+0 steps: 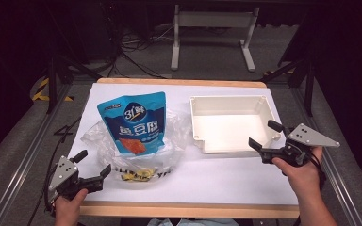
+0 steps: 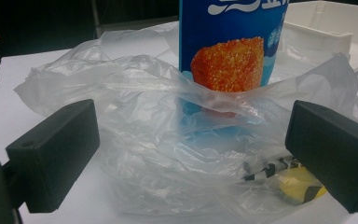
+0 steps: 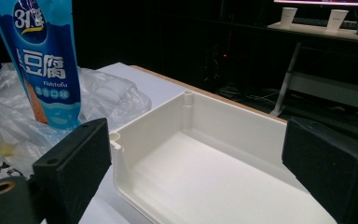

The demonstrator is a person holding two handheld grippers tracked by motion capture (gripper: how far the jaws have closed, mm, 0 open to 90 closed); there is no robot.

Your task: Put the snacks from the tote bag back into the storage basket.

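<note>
left tongs (image 1: 94, 170): black jaws; grey plate | right tongs (image 1: 265, 135): same

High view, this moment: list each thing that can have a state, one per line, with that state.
Blue pouch: upright, standing in the plastic bag, apparently sealed.
Plastic bag: open, crumpled, lying on the table around the pouch.
White bin: upright, empty.
Left gripper: open, holding nothing, near the bag.
Right gripper: open, holding nothing, at the bin's near right corner.
</note>
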